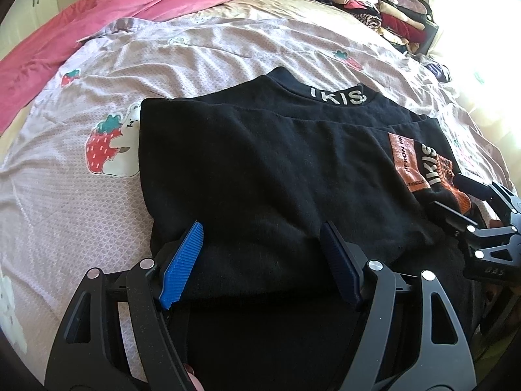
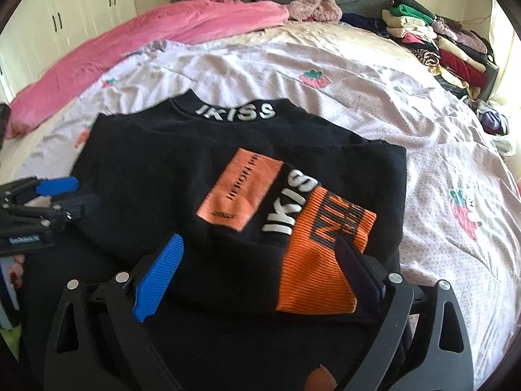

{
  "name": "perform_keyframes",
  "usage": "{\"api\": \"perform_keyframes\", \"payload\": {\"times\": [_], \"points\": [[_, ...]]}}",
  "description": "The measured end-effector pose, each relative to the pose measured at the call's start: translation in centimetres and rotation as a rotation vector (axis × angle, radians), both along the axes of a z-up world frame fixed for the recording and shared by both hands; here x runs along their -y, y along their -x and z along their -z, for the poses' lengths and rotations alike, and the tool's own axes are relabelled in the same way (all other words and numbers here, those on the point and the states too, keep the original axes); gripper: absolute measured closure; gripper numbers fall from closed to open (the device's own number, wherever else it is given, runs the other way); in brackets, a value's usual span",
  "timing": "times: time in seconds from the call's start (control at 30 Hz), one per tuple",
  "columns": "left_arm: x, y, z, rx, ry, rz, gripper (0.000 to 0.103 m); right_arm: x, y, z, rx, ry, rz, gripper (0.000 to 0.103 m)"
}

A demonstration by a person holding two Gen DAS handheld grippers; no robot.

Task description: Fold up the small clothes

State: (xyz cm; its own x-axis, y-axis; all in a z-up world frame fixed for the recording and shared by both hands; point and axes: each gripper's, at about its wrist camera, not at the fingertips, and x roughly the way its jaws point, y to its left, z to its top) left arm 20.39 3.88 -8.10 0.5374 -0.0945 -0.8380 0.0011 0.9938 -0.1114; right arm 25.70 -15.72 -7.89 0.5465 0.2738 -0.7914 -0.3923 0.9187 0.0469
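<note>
- While both tools sit at the near hem of the garment, the left tongs (image 1: 260, 257) stand spread wide, the blue pad and the dark pad apart with black cloth lying between them, nothing pinched.
- Right tongs (image 2: 260, 270): likewise spread, one pad at the black part of the near fold, the other against the orange ribbed cuff (image 2: 320, 260); no grip taken.
- Step in hand, as judged: taking hold of the near edge at two corners to carry it up toward the collar. To do it well, each tool should bite through every layer of the fold, not the top ply alone; the two should close at the same level, and lift and travel together so the crease lies straight and the tucked sleeves do not slide out.
- Item: black sweater (image 1: 260, 163), child-sized, knit or fleece, lying flat on the bed just ahead of both tools, sides already turned in to a rough rectangle.
- Markings: white lettering "IKISS" on the collar (image 2: 237, 112); orange printed patch (image 2: 239, 189) and more white lettering on the sleeve laid across the top.
- Support: bed with pale strawberry-print cover (image 1: 195, 52), wrinkled.
- Surroundings: pink blanket (image 1: 97, 16) at the far left; stack of folded clothes (image 2: 439, 42) at the far right, well apart from the sweater.
</note>
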Motion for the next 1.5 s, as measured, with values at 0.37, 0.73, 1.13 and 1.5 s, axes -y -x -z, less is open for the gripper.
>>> {"api": "perform_keyframes", "payload": {"times": [0.37, 0.73, 1.13, 1.5], "points": [[-0.2, 0.7, -0.9, 0.001, 0.007, -0.007, 0.036, 0.7, 0.7, -1.6, 0.033, -0.076, 0.019, 0.008], [-0.7, 1.6, -3.1, 0.032, 0.012, -0.023, 0.028, 1.3, 2.0, -4.3, 0.101, -0.103, 0.073, 0.005], [-1.1, 3.3, -6.0, 0.107, 0.031, -0.045, 0.01, 2.5, 4.5, -7.4, 0.204, -0.119, 0.115, 0.005], [-1.4, 5.3, -7.9, 0.143, 0.027, -0.059, 0.01, 3.5, 6.7, -9.1, 0.265, -0.101, 0.17, 0.005]]}}
